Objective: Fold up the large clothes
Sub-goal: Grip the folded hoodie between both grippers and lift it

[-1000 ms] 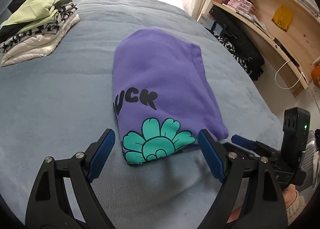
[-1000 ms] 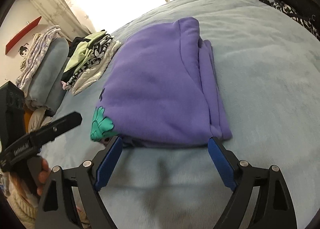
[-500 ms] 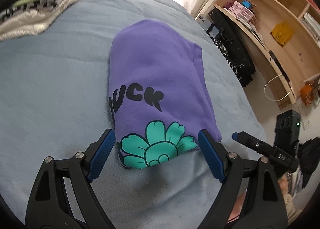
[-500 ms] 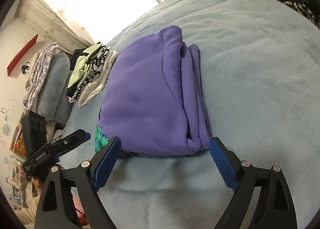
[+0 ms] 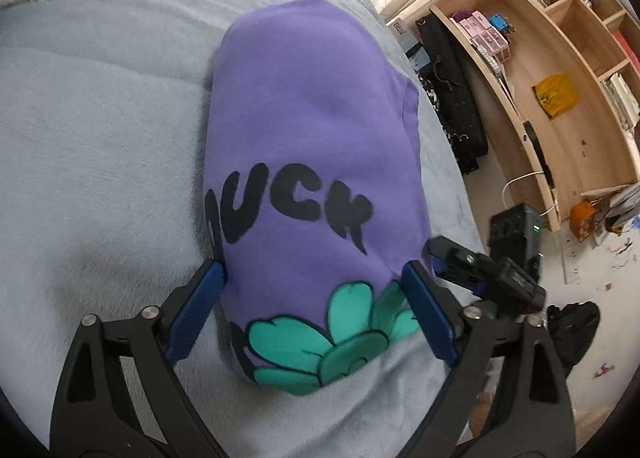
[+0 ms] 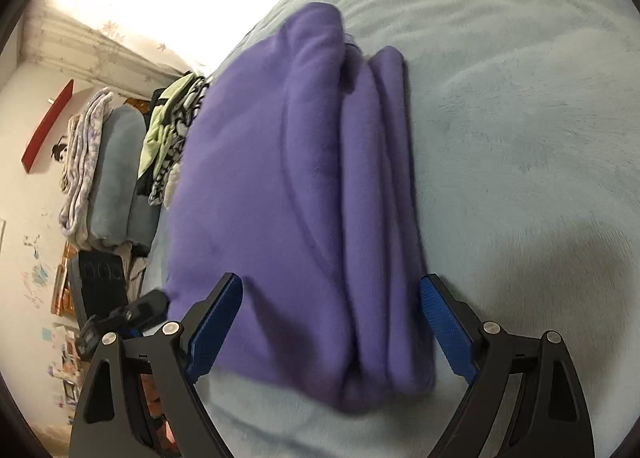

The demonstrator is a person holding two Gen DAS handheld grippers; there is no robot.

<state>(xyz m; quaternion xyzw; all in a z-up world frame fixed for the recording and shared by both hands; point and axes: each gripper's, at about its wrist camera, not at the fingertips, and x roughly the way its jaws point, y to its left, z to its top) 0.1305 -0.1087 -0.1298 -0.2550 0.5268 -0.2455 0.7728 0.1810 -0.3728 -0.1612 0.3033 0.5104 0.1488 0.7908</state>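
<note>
A folded purple sweatshirt [image 5: 312,118] with black letters and a teal flower print lies on the pale blue bed cover [image 5: 80,138]. My left gripper [image 5: 311,267] straddles its near end at the flower. Its jaws are opening, with the cloth between the blue pads and no visible pinch. My right gripper [image 6: 332,282] straddles the stacked fold edges of the same sweatshirt [image 6: 280,178], open, one pad over the cloth and one at its right edge. A right gripper finger [image 5: 452,258] shows at the sweatshirt's right corner in the left wrist view.
A stack of folded clothes [image 6: 168,138] sits at the far side of the bed, with rolled blankets [image 6: 108,178] beyond it. A wooden bookshelf [image 5: 560,58] and a black bag [image 5: 452,98] stand off the bed's right side.
Both grippers have come down and forward onto the sweatshirt. Its near end, just ahead of the fingertips before, now lies between the fingers of each.
</note>
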